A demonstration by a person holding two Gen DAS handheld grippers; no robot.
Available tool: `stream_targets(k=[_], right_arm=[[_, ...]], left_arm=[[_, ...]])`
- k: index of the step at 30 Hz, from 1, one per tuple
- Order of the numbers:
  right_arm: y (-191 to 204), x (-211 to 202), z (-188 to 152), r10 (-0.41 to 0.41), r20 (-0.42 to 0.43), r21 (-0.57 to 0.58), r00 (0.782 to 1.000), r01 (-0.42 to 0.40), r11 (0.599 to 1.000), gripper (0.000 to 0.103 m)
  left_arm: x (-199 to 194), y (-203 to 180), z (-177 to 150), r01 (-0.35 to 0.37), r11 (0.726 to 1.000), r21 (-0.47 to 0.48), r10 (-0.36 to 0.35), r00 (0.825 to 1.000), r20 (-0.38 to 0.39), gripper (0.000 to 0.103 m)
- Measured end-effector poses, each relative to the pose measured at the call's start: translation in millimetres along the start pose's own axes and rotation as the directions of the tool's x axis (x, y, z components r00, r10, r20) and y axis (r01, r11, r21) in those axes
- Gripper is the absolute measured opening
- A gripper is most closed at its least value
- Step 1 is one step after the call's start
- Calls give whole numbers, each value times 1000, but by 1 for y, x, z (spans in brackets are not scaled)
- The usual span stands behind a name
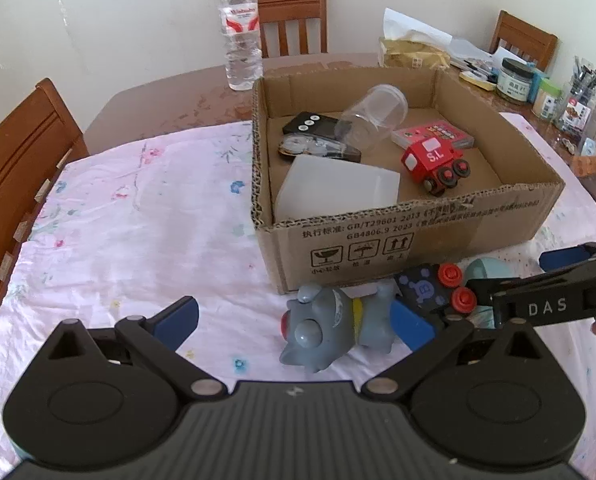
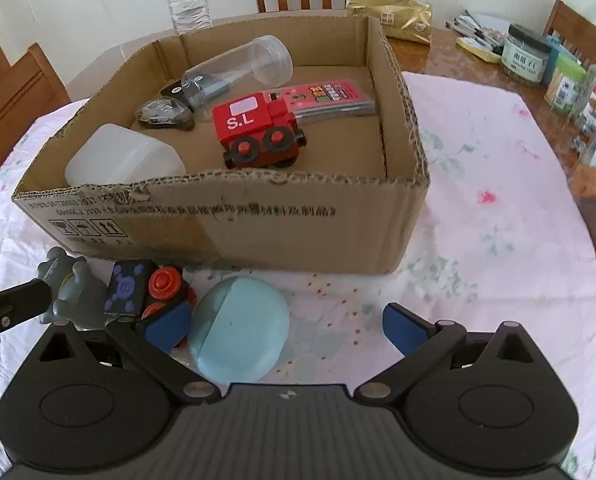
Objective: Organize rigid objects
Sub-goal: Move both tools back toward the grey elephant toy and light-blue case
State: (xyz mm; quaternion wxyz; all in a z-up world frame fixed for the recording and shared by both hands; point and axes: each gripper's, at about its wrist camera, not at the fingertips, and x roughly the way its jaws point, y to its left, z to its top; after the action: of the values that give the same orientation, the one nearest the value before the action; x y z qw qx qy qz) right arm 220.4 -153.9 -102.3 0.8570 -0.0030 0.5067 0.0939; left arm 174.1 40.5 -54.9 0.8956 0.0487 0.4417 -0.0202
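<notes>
Both claws were spread wide and held nothing. The left claw hovered low over the table with the grey cat figure lying on its side between its blue pads, nearer the right pad than the left; the cat's long axis ran roughly across the gap, head toward the camera and left, hind end toward the right pad, so a closing stroke would likely press it end to end rather than across its narrower body. The right claw sat just to the right of that, with the pale blue round case lying between its pads, close beside the left pad and well short of the right one. Between the two claws, touching or nearly touching the cat, lay the dark toy train car with red wheels, tipped on its side just in front of the cardboard box. All three loose things lay outside the box, along its near wall. Inside it already were a red toy engine, a clear plastic jar, a white translucent container, a pink packet and some dark small items. I judged the cat nearer the left claw, the case nearer the right.
</notes>
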Motion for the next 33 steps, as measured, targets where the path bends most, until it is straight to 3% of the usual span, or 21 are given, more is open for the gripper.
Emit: stream_targets(k=[4,11,16,23,33], right_arm=[[-1,-1,-2,-3,5,13,1000,3,1000,103],[-11,-13,-7,-78,11,-1,997,78,997,103],[-17,-13,-9,-34,0,26,999,34,999,103],[-1,1,-10,-97,-9,-104,995,96,990,103],[-31,-4,-14,-99,6,-93,995,100,991,103]], left_arm=[[5,-1,1,17,1000,3,-17,1000,-15,102],[10,-6,0,28,1000,8,-28,999,-27,102],[12,-5,0,33,999,6,-33,999,-29,102],[18,-4,-5,36,999,-8,-36,998,-52,102],[32,-3,-15,67,996,-58,-72,994,-84,102]])
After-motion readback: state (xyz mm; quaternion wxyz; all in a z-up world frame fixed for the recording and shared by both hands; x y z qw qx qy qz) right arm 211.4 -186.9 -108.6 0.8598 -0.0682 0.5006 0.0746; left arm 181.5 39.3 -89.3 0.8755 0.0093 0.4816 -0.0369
